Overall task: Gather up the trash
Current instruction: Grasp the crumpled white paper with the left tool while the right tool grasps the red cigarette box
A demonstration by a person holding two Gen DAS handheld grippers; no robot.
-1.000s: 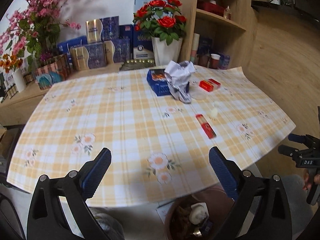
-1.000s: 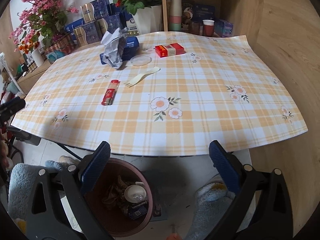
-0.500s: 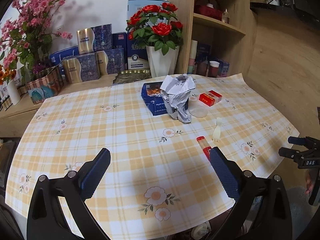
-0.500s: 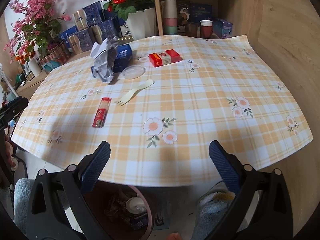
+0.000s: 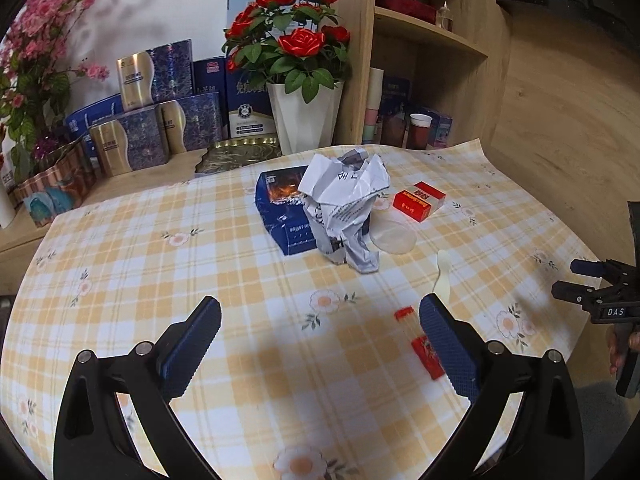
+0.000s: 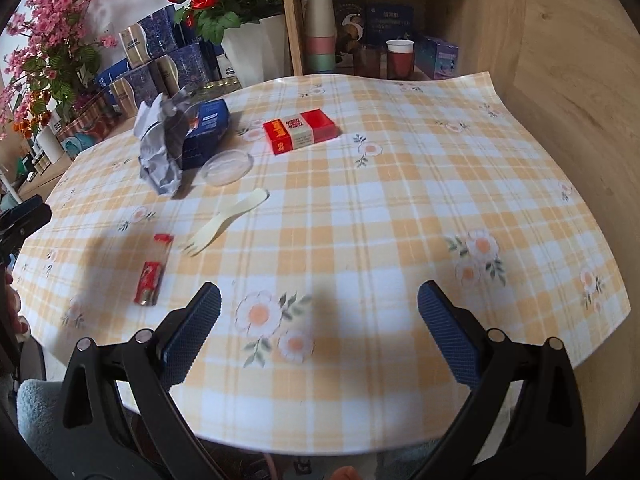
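On the checked tablecloth (image 5: 160, 280) lie a crumpled paper (image 5: 346, 204) against a blue box (image 5: 282, 208), a red pack (image 5: 418, 200), a clear round lid (image 5: 392, 237), a cream plastic fork (image 5: 442, 276) and a red wrapper (image 5: 424, 348). My left gripper (image 5: 320, 332) hovers open over the near table, its right finger covering part of the wrapper. My right gripper (image 6: 319, 320) is open above the near edge. Right wrist view: wrapper (image 6: 152, 276), fork (image 6: 224, 222), lid (image 6: 227, 167), red pack (image 6: 302, 131), crumpled paper (image 6: 160, 152).
White vase of red roses (image 5: 302, 120), blue and gold gift boxes (image 5: 152, 128) and pink blossoms (image 5: 24, 60) stand behind the table. A wooden shelf unit (image 5: 432, 64) with cups rises at the back right. The other hand-held gripper (image 5: 600, 292) shows at the right edge.
Both grippers rose and moved forward over the table; the brown bin below the table edge dropped out of view. The trash items look closer. Both stay open.
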